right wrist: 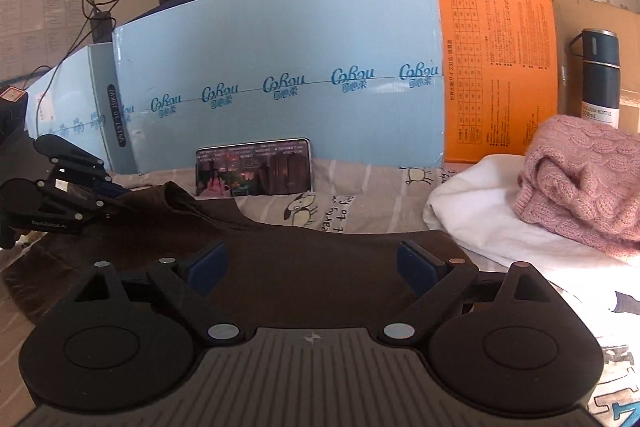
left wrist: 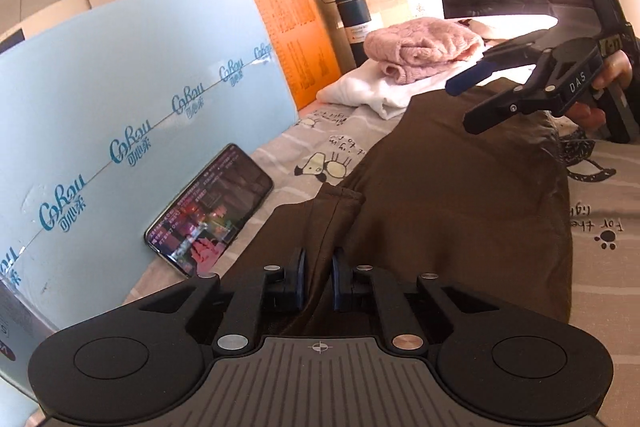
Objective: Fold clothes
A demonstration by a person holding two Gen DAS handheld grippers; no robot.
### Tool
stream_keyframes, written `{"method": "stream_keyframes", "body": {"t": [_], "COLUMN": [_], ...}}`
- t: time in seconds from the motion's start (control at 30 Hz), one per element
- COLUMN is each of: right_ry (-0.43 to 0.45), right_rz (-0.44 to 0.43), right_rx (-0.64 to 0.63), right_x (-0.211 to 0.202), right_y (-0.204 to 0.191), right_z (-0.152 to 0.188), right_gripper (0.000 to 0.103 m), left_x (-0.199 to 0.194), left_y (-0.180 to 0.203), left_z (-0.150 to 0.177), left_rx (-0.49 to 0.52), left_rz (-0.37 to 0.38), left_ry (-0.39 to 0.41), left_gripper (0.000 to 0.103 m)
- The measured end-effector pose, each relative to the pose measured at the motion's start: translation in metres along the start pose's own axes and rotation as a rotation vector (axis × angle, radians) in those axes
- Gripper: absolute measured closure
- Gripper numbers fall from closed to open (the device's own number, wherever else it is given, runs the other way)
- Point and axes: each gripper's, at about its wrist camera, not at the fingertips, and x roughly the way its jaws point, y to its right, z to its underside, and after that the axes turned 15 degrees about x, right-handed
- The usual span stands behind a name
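A dark brown garment (left wrist: 460,195) lies spread on the cartoon-print bed sheet (left wrist: 608,227). My left gripper (left wrist: 318,279) is shut on a raised fold at the garment's near edge, the cloth pinched between its blue pads. In the right wrist view the left gripper (right wrist: 116,195) shows at the left, holding the brown garment (right wrist: 312,247) slightly lifted. My right gripper (right wrist: 312,267) is open, with its fingers wide apart over the garment's other edge and nothing between them. The left wrist view shows the right gripper (left wrist: 462,107) hovering above the cloth, held by a hand (left wrist: 616,67).
A folded pink knit sweater (right wrist: 588,183) rests on a folded white garment (right wrist: 480,219) at the bed's far end. A lit phone (right wrist: 254,167) leans against a long blue carton (right wrist: 280,67). An orange box (right wrist: 496,67) and a dark thermos (right wrist: 598,79) stand beyond.
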Motion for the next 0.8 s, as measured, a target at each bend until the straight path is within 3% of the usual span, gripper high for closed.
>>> {"method": "stream_keyframes", "body": {"t": [0.1, 0.23, 0.27, 0.3, 0.33, 0.37, 0.4, 0.57, 0.8], "right_ry": [-0.043, -0.058, -0.049, -0.036, -0.024, -0.026, -0.037, -0.015, 0.054], "right_rz": [-0.099, -0.166, -0.173, -0.172, -0.171, -0.183, -0.206, -0.296, -0.392], "right_rx": [-0.161, -0.445, -0.511, -0.564, -0.616, -0.648, -0.661, -0.659, -0.632], "right_x": [0.008, 0.028, 0.032, 0.036, 0.039, 0.041, 0.038, -0.016, -0.110], "right_y": [-0.028, -0.072, -0.081, -0.089, -0.096, -0.102, -0.105, -0.120, -0.141], "right_z": [0.003, 0.012, 0.014, 0.015, 0.015, 0.015, 0.013, 0.016, 0.031], "right_gripper": [0.009, 0.013, 0.020, 0.037, 0.047, 0.070, 0.082, 0.094, 0.095], "left_x": [-0.012, -0.031, -0.035, -0.040, -0.046, -0.052, -0.060, -0.104, -0.169], "left_y": [0.018, 0.033, 0.036, 0.039, 0.044, 0.047, 0.050, 0.077, 0.133], "left_z": [-0.003, -0.015, -0.018, -0.021, -0.023, -0.025, -0.026, -0.033, -0.044], "left_rx": [0.020, 0.040, 0.050, 0.061, 0.070, 0.070, 0.067, 0.080, 0.092], "left_rz": [-0.016, -0.010, -0.009, -0.013, -0.025, -0.033, -0.040, -0.045, -0.006], "left_ry": [0.024, 0.085, 0.091, 0.096, 0.100, 0.105, 0.112, 0.175, 0.312], "left_gripper": [0.091, 0.091, 0.091, 0.093, 0.093, 0.093, 0.093, 0.093, 0.093]}}
